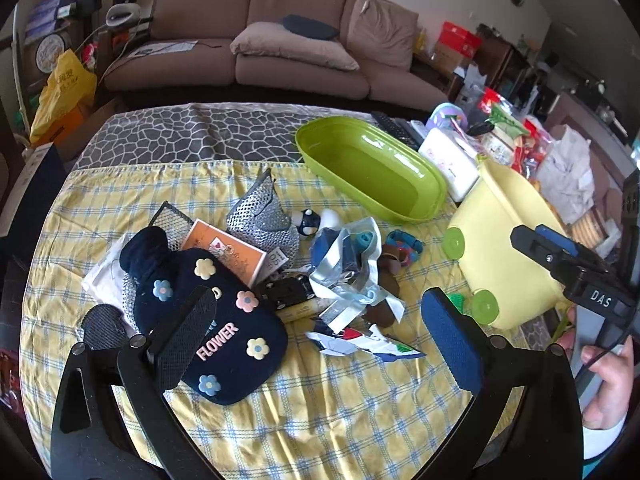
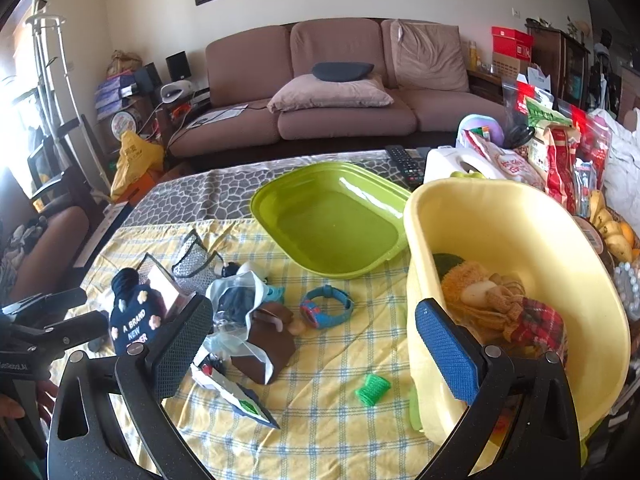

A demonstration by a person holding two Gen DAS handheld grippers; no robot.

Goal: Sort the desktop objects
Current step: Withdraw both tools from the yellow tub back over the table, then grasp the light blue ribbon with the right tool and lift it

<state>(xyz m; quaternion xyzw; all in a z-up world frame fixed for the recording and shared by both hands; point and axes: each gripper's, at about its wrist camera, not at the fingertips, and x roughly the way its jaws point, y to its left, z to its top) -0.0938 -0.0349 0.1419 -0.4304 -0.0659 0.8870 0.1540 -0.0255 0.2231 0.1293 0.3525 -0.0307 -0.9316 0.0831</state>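
Left hand-held gripper [image 1: 316, 336] hovered low over the pile, jaws spread wide, nothing held. Right hand-held gripper [image 2: 312, 340] likewise wide open & empty, poised betw. the clutter and the yellow tub [image 2: 516, 280].

Step, as judged: betw. picks. Yellow tub already held a plush doll [image 2: 504, 304] w/ plaid cloth; green tray [image 2: 332, 228] was still bare. Most of the sort looked undone.

Items still on table [image 1: 320, 420]: navy "FLOWER" pouch [image 1: 212, 320] nearest the left gripper, orange card box [image 1: 228, 250] partly under it, silver mesh bag [image 1: 260, 216], small black toy car [image 1: 286, 290], crumpled clear plastic bag [image 1: 348, 276], blue kids' watch [image 2: 326, 306], brown block-shaped item [image 2: 270, 340], folded paper plane [image 1: 360, 342], green roller-like piece [image 2: 372, 389] lying alone near the tub.

Next move prob. calls for: pick one item clear of the tangle (roller or watch for right side; pouch for left), close on it squarely, carry to a bin. Pouch was soft & broad, so needs a wide bite at an edge.

Surface: yellow-blue check cloth over a grey stone-pattern cover. Room: brown sofa [image 2: 340, 92] w/ cushions behind, snack bags and clutter at table's right end, framed picture on wall.
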